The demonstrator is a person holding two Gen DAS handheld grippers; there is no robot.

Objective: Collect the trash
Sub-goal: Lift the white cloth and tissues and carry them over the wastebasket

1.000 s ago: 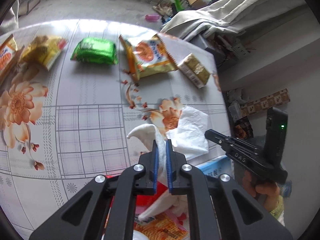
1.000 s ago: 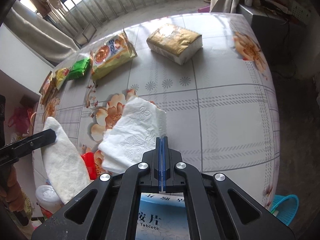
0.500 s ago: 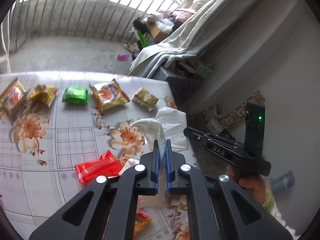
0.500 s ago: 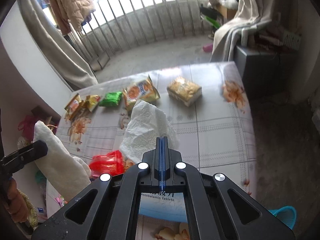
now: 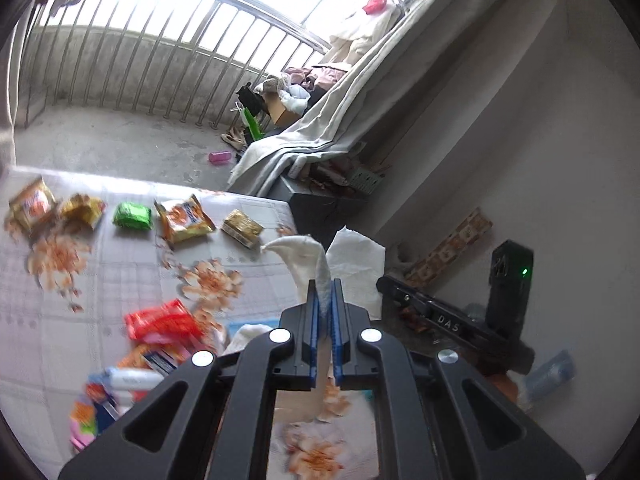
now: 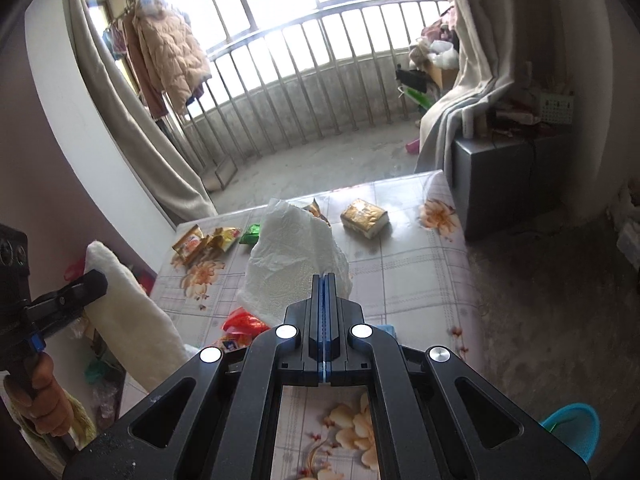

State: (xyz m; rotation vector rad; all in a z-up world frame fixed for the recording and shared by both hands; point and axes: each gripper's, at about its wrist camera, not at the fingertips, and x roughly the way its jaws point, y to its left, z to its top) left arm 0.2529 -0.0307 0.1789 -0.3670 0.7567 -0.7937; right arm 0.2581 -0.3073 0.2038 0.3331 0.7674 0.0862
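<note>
My left gripper (image 5: pixel 325 285) is shut on a thick white tissue wad (image 5: pixel 298 250), which curls up past the fingertips, clear of the table. In the right wrist view that same wad (image 6: pixel 128 312) hangs at the far left from the left gripper (image 6: pixel 86 286). My right gripper (image 6: pixel 325 280) is shut on a crumpled white paper towel (image 6: pixel 294 252), held above the floral table (image 6: pixel 416 280). The left wrist view shows this towel (image 5: pixel 354 258) just behind the wad, with the right gripper (image 5: pixel 386 284) beside it.
Snack packets lie along the table's far side: an orange bag (image 5: pixel 186 222), a green pack (image 5: pixel 133 216), a gold pack (image 5: pixel 242 229). A red wrapper (image 5: pixel 160 320) and more litter sit nearer. A blue basket (image 6: pixel 572 428) stands on the floor at the lower right.
Both grippers have risen well above the table and tipped up, each carrying its white tissue off the tablecloth. The table now looks smaller and farther away.
</note>
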